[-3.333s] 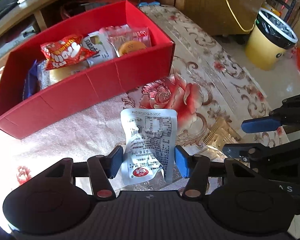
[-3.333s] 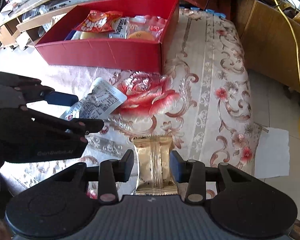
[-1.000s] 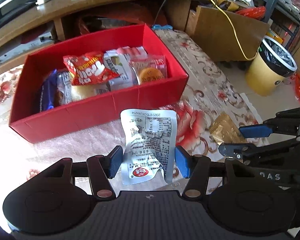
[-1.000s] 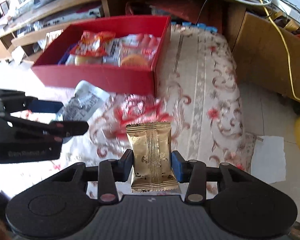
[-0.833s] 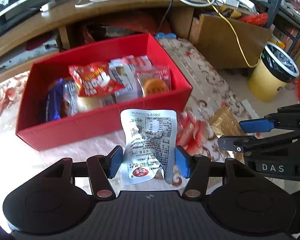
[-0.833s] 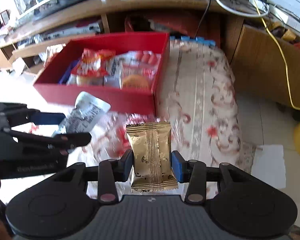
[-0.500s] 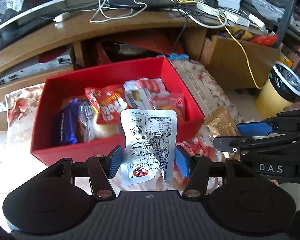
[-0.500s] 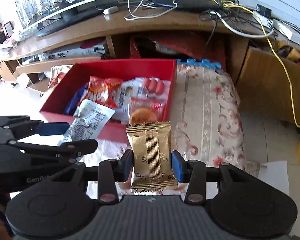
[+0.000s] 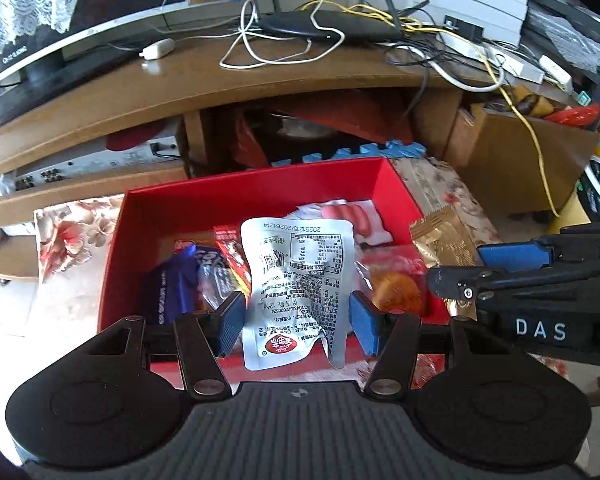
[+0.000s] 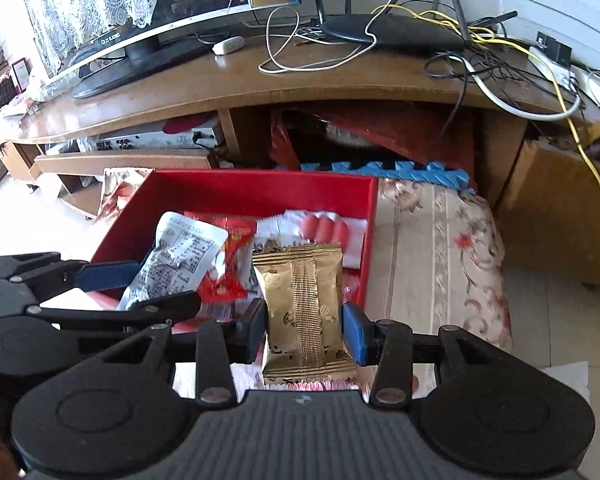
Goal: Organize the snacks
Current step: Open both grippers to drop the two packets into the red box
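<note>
Pouch (image 9: 296, 292), silver, sits pinched in my left gripper (image 9: 296, 320) at frame center, over the red box (image 9: 256, 196); my right gripper (image 10: 305, 334) clamps the gold packet (image 10: 304, 312) at lower center.

The silver pouch (image 9: 298, 292) carries the date 2025/12/14, printed upside down along its top edge — white letters "DAS" stand on the black body of the right gripper (image 9: 452, 264) — other print there is too small to read.
</note>
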{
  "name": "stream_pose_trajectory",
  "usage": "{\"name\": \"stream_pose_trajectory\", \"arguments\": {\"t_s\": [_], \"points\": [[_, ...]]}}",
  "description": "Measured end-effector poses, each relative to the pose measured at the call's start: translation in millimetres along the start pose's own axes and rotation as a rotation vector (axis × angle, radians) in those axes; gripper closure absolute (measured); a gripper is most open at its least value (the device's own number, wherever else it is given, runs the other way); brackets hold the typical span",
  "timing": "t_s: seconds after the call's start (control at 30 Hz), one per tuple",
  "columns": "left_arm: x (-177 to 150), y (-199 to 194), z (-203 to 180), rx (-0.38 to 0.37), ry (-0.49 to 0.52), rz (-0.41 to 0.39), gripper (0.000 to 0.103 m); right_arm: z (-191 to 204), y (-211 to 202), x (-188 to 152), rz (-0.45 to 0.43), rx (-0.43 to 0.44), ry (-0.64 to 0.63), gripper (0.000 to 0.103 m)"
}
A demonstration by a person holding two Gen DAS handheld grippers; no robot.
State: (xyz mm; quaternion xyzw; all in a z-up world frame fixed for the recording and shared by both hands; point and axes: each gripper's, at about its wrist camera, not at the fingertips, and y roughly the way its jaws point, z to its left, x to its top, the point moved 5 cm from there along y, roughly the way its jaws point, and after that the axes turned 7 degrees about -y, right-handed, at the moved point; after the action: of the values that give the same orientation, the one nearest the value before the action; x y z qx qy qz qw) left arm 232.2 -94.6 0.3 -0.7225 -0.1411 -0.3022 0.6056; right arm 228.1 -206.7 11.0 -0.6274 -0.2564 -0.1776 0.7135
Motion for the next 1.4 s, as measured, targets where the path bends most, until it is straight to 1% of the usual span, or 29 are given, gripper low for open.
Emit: {"name": "stream_pose_trajectory", "arguments": {"t_s": [0.27,0.53,0.87,0.97,1.1,1.23,1.4], "points": [[10.6,20.3,13.7,0.048,-0.021,0.012,0.040,1.1,29.4,15.2,0.010,0.012,0.001,0.061],[11.0,36.3,23.3,0.091,-0.032,0.035,0.039,3.7,47.6,16.4,0.029,0.022,-0.001,0.060],[11.9,35.3,29.5,0.124,-0.054,0.034,0.023,2.2,44.5,16.9,0.020,0.010,0.009,0.055],[11.5,33.6,31.7,0.122,-0.074,0.036,0.021,2.5,40.1,15.7,0.014,0.011,0.012,0.053],[7.9,28.8,32.4,0.127,-0.091,0.035,0.017,3.5,31.7,10.7,0.010,-0.002,0.014,0.048],[2.6,20.0,32.5,0.136,-0.103,0.023,0.016,3.7,23.8,1.6,0.015,-0.022,0.015,0.047],[-7.5,13.0,33.4,0.147,-0.111,0.023,0.013,4.4,16.6,-15.2,0.030,-0.013,0.039,0.047]]}}
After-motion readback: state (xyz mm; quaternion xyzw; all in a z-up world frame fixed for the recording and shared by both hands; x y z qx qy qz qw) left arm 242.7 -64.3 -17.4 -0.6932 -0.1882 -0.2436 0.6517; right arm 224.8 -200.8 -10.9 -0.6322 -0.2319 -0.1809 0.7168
